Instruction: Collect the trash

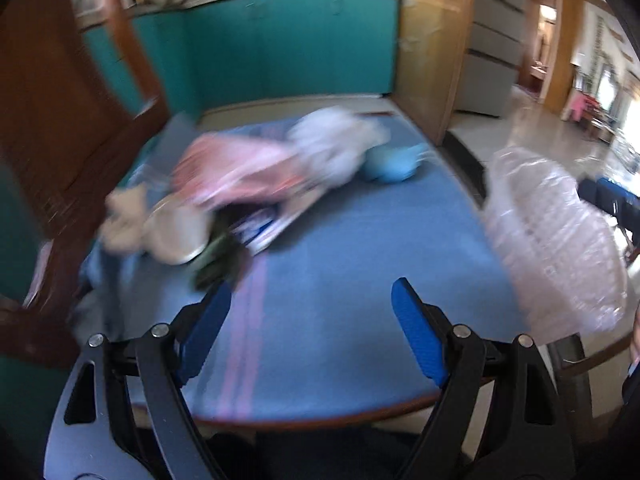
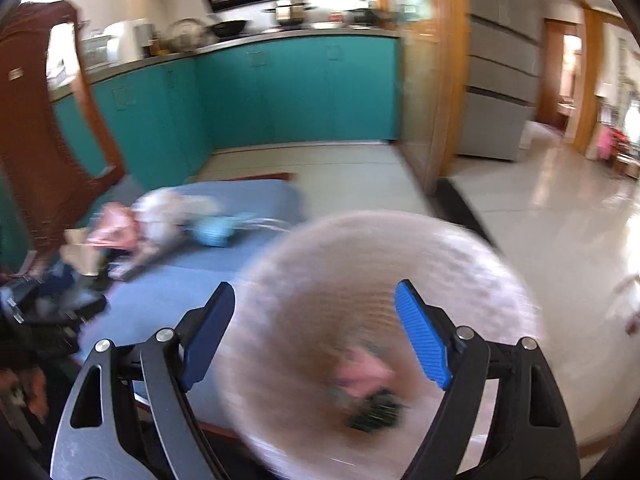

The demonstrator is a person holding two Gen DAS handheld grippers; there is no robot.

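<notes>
A heap of trash lies at the far left of the table's blue cloth (image 1: 360, 260): a pink wrapper (image 1: 236, 168), a white crumpled wad (image 1: 336, 144), a blue piece (image 1: 388, 164), a beige cup (image 1: 180, 232) and a dark green wrapper (image 1: 216, 256). My left gripper (image 1: 310, 288) hangs open over bare cloth, short of the heap. A pale pink see-through basket (image 1: 556, 248) stands off the table's right edge. My right gripper (image 2: 314, 288) is open above that basket (image 2: 460, 248), where a pink scrap (image 2: 362, 372) and a dark green scrap (image 2: 372, 410) lie at the bottom. Everything is blurred.
A brown wooden chair back (image 1: 60, 128) rises at the table's left. Teal kitchen cabinets (image 1: 288, 48) stand behind the table. A wooden door frame (image 1: 432, 60) and a grey fridge (image 2: 500, 92) are to the right, with shiny pale floor (image 2: 560, 220) beyond.
</notes>
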